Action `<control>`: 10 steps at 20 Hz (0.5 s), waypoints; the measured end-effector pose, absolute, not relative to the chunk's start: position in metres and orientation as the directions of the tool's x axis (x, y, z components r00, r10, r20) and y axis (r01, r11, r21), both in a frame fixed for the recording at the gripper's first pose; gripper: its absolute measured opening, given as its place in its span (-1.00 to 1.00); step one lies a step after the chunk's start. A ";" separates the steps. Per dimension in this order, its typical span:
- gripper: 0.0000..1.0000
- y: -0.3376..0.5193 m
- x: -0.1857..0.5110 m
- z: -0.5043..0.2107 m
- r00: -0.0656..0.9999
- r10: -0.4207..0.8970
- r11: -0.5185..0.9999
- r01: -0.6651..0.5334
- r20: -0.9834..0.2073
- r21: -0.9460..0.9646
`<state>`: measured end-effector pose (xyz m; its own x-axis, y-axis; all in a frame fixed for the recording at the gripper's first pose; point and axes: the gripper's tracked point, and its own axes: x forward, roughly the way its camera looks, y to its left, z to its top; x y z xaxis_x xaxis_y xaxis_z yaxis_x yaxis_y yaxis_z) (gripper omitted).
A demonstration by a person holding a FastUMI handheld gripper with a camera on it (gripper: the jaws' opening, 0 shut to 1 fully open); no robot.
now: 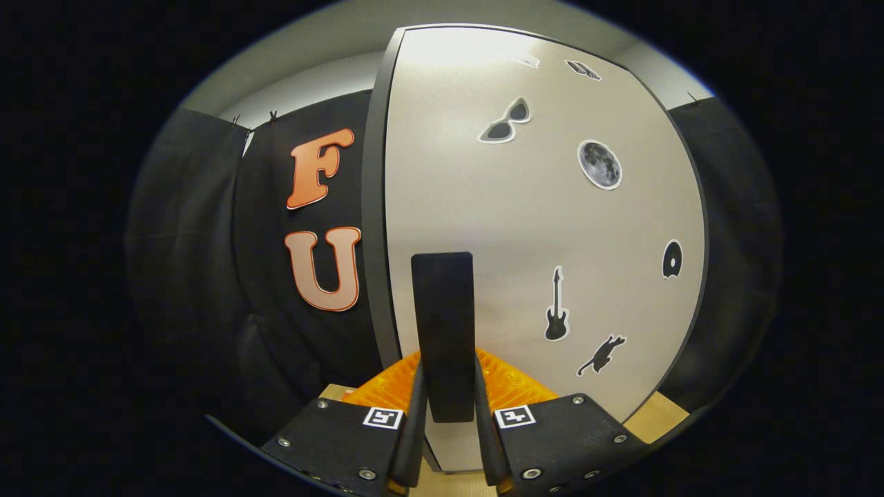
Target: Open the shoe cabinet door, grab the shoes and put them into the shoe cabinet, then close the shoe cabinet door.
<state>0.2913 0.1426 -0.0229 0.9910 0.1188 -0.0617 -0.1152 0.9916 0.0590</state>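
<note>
The shoe cabinet door is a pale panel with a dark rim, standing close in front of me. Its black upright handle rises from between my fingers. My gripper is shut on the lower part of this handle, one finger pressing on each side. The door's left edge runs just left of the handle. I cannot tell from here whether the door is ajar or fully closed.
Small stickers dot the door: sunglasses, a moon, a guitar, a cat. Black booth cloth hangs on both sides of the cabinet. A tan wooden surface lies at the cabinet's foot.
</note>
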 end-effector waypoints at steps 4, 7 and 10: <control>-0.40 0.142 0.281 -0.024 0.987 0.139 0.988 -0.133 -0.079 0.079; -0.41 0.137 0.265 -0.026 0.984 0.154 0.985 -0.147 -0.091 0.086; -0.48 0.130 0.253 -0.025 0.982 0.156 0.985 -0.147 -0.108 0.094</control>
